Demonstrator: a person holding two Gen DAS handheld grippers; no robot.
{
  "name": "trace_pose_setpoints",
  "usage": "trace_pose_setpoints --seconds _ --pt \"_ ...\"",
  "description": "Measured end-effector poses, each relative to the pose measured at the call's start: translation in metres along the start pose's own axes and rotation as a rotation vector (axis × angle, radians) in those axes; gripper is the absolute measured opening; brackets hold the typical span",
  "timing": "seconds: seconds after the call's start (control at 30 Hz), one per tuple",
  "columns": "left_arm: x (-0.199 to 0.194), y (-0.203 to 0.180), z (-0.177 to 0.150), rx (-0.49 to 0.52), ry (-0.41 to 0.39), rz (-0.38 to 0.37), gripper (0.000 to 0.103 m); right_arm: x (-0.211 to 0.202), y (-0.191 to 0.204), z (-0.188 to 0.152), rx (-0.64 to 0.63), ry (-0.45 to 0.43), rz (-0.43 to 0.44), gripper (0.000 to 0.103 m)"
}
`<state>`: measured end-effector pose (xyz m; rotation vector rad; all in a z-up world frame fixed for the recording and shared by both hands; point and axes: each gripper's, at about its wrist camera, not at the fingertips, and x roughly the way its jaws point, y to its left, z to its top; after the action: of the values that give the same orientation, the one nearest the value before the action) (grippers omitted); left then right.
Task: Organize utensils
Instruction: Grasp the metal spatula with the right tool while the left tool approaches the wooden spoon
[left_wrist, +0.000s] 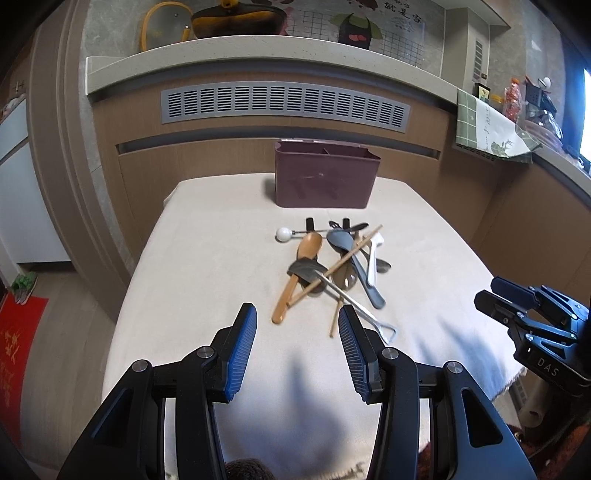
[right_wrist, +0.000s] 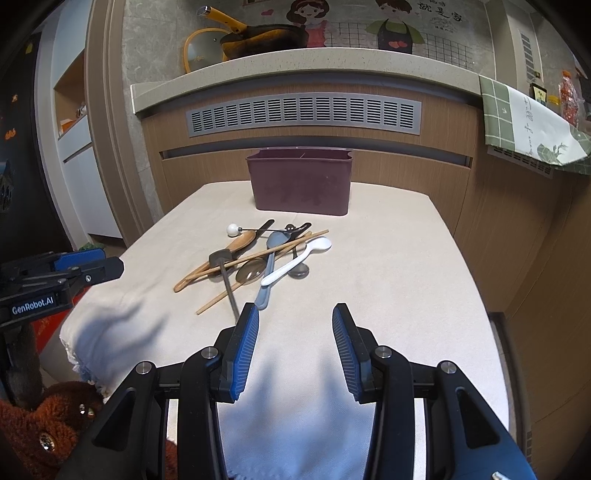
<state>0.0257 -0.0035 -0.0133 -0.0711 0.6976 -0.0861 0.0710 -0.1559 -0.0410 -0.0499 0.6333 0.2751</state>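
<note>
The left gripper (left_wrist: 297, 325) is hovering with its fingers (left_wrist: 246, 325) spread wide and empty, and the right gripper (right_wrist: 293, 325) is doing the same. Just ahead, the utensils (left_wrist: 332, 266) are lying in a crossed heap on the cloth-covered surface (left_wrist: 207, 258). Beyond them the maroon holder (left_wrist: 325, 177) is standing, seemingly empty, so the sorting looks wholly undone.

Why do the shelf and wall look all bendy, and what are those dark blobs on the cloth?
Left wrist view: fisheye lens bows the counter ledge; shadows fall on the cloth below the left tongs. Right wrist view: same bending, shadows near the right tongs.
</note>
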Motion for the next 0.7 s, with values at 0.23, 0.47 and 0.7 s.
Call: trace_pose_setpoints --seconds 0.23,0.47,0.7 --pt "0.018 0.029 0.018 -0.043 -0.011 -0.011 0.047 0.031 0.003 0.020 -0.068 0.037 0.066 0.040" --pt "0.039 0.067 0.020 -0.149 0.016 0.026 0.047 0.068 0.012 0.039 -0.140 0.093 0.152 0.038" --pt "0.059 0.099 0.018 -0.236 0.021 0.057 0.047 0.112 0.035 0.057 -0.185 0.168 0.246 0.038"
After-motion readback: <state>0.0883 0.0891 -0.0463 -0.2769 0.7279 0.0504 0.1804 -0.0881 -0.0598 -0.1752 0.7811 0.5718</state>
